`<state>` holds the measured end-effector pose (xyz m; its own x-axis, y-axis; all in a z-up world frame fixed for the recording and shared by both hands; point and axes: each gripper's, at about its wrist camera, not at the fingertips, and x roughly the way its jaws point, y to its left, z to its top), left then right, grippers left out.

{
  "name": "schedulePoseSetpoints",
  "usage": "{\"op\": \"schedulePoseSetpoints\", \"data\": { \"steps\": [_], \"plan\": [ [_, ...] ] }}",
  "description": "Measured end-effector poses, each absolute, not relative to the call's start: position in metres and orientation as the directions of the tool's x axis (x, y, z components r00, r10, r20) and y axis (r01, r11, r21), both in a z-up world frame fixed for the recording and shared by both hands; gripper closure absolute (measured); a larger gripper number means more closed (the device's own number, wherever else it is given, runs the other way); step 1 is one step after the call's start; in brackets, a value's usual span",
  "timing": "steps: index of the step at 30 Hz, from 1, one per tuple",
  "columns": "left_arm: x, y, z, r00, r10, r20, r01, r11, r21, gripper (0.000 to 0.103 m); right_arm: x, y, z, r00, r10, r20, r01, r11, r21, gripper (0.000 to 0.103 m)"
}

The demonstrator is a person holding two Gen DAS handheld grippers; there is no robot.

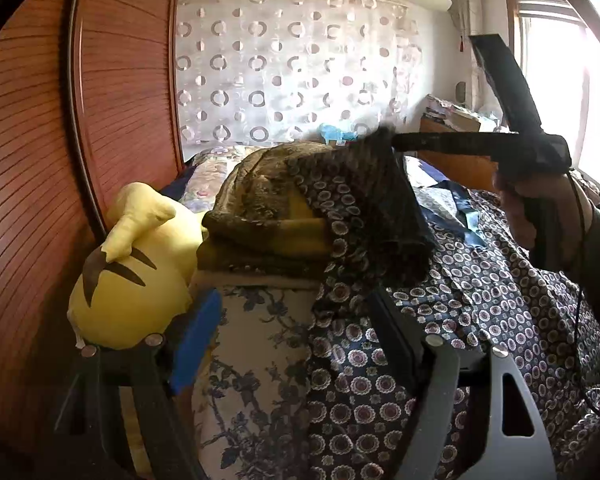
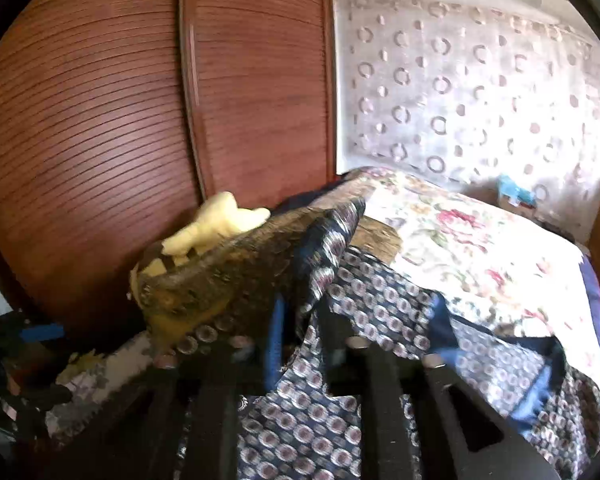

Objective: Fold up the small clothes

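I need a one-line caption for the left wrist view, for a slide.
Right gripper lifts a corner of the patterned navy garment above the bed, beside a yellow plush toy; left gripper open.

Both wrist cameras looked forward and slightly down along their jaws, close over the bed (image 1: 260,360). Both faced the wooden wardrobe (image 2: 100,140) and the ring-patterned curtain (image 1: 284,72); each also showed the yellow plush toy (image 1: 132,280) and the patterned garment (image 2: 320,420).
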<state>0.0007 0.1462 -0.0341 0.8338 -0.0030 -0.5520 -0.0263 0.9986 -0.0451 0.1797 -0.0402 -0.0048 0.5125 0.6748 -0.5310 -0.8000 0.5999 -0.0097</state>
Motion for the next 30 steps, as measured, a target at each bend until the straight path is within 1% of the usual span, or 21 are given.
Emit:
{"op": "schedulePoseSetpoints", "data": {
  "steps": [1, 2, 4, 9, 14, 15, 17, 21, 25, 30],
  "plan": [
    [0.002, 0.145, -0.034, 0.835, -0.005, -0.551, -0.024, 0.999, -0.046, 0.027, 0.179, -0.044, -0.005, 0.514, 0.670, -0.536, -0.796, 0.605, -0.008, 0.053],
    [0.003, 0.144, -0.033, 0.835, -0.006, -0.550, -0.023, 0.999, -0.046, 0.027, 0.178, -0.045, -0.004, 0.515, 0.666, -0.540, -0.794, 0.608, -0.008, 0.050],
    [0.005, 0.142, -0.033, 0.837, -0.011, -0.547, -0.018, 0.999, -0.048, 0.027, 0.176, -0.044, 0.000, 0.522, 0.655, -0.546, -0.788, 0.615, -0.016, 0.049],
    [0.018, 0.137, -0.031, 0.837, -0.028, -0.546, 0.000, 0.999, -0.051, 0.027, 0.173, -0.046, 0.009, 0.540, 0.635, -0.552, -0.774, 0.633, -0.029, 0.048],
    [0.035, 0.132, -0.027, 0.840, -0.056, -0.540, 0.030, 0.998, -0.056, 0.027, 0.165, -0.072, 0.008, 0.557, 0.620, -0.552, -0.754, 0.657, -0.023, 0.048],
    [0.038, 0.131, -0.026, 0.840, -0.058, -0.539, 0.035, 0.998, -0.054, 0.028, 0.162, -0.078, 0.008, 0.562, 0.612, -0.557, -0.748, 0.663, -0.027, 0.048],
    [0.045, 0.128, -0.025, 0.839, -0.067, -0.540, 0.047, 0.998, -0.050, 0.035, 0.157, -0.092, 0.006, 0.576, 0.592, -0.564, -0.735, 0.677, -0.039, 0.048],
    [0.068, 0.124, -0.025, 0.822, -0.067, -0.566, 0.060, 0.998, -0.030, 0.044, 0.156, -0.118, 0.006, 0.601, 0.547, -0.583, -0.702, 0.710, -0.057, 0.048],
    [0.094, 0.128, -0.018, 0.808, -0.068, -0.585, 0.057, 0.998, -0.037, 0.047, 0.164, -0.142, 0.001, 0.621, 0.495, -0.607, -0.661, 0.747, -0.068, 0.048],
    [0.125, 0.137, -0.011, 0.797, -0.044, -0.602, 0.036, 0.999, -0.025, 0.048, 0.179, -0.159, -0.008, 0.628, 0.449, -0.635, -0.625, 0.778, -0.069, 0.048]
  ]
}}
